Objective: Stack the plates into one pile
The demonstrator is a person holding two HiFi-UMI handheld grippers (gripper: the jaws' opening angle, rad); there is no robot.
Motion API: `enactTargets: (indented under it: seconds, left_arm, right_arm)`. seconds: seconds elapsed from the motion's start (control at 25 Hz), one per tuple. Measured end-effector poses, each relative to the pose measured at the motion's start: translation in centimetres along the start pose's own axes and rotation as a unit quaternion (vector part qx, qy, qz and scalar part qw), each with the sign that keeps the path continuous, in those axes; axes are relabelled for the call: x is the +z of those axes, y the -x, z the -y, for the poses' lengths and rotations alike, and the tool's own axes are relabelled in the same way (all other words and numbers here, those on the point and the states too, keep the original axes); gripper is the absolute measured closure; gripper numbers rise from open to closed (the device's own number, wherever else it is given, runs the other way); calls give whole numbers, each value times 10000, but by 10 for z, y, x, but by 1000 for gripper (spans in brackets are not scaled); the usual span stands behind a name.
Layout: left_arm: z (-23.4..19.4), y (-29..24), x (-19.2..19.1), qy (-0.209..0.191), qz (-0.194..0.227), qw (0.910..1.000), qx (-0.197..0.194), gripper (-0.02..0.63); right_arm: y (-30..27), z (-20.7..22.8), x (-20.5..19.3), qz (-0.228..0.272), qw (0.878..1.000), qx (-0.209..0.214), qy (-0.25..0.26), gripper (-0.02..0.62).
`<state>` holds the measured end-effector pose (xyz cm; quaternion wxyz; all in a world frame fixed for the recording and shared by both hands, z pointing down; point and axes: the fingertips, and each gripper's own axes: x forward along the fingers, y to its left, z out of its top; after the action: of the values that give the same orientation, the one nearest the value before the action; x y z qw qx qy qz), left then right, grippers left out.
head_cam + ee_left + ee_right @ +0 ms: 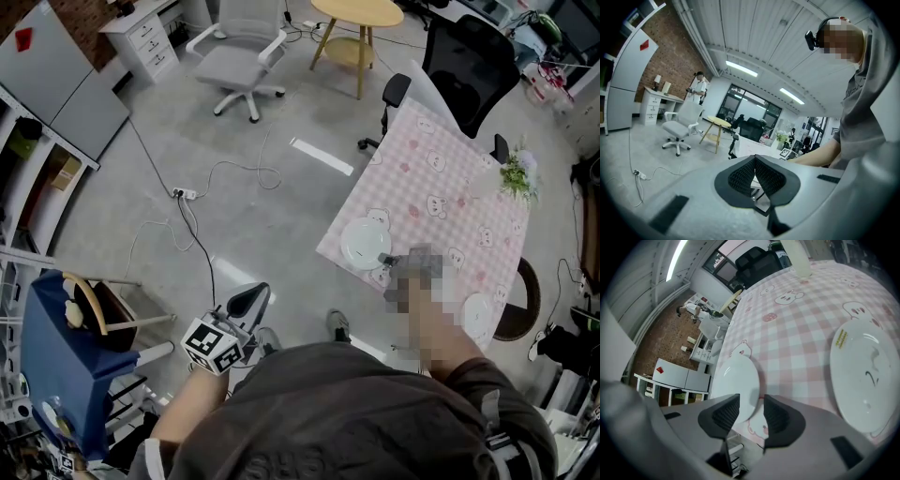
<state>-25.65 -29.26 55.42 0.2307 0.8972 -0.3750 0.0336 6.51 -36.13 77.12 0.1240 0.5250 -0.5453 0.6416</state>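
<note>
A person wearing a head camera leans over a table covered with a pink checked tablecloth (441,178) printed with bears, where two plates lie well apart and nothing is stacked yet. The right gripper (751,414) is at the table's near corner with its jaws apart. The rim of the smaller white plate (736,380) lies in the gap between them, though no view settles whether the pads touch it. The second white plate (865,376), which carries a yellow sticker (841,339) near its edge, lies flat further along the same side of the table. The left gripper (754,161) hangs low at the person's side, clear of the table, its jaw tips together on nothing.

Both plates look like glazed ceramic (stiff, smooth and likely slippery between rubber pads) and would probably chip if knocked or dropped. The rim is the only part the jaws can take. A grip there leaves the plate's weight hanging to one side, so it may tilt or slip unless the grip is firm and the plate is set down gently on the other.
</note>
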Motion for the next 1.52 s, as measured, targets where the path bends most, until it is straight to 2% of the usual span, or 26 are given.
enactTargets:
  seconds: [0.08,0.24,0.36,0.4,0.44,0.88,1.16,1.52]
  left_arm:
    - [-1,3,-1,24,-12,10000,24,601]
    - [-4,7,-5,78,-8,10000,60,601]
    - [-7,6,-6,110,-28,9999,79,601]
    - [-7,5,-5,105,-34,9999,80,601]
    - [-8,6,-4,100,-36,9999,80,601]
    - [-9,10,-4,119,-49,9999,108,601]
    - [-3,5,-7,101,-70,9999,36,601]
    - [8,-7,-6,24,-140,9998,-163,601]
  right_arm:
    - [0,1,1,-37,9999,-142,73,443]
    - [-1,9,1,-94,9986,-460,229,509]
    - [-3,10,5,-97,9983,-531,205,520]
    - [-4,10,5,-89,9984,-532,186,556]
    - [-4,10,6,-77,9985,-511,169,559]
    - [12,4,0,95,9988,421,-209,595]
    - [32,-6,3,232,9954,930,-68,601]
    - [67,5,4,287,9926,1183,22,603]
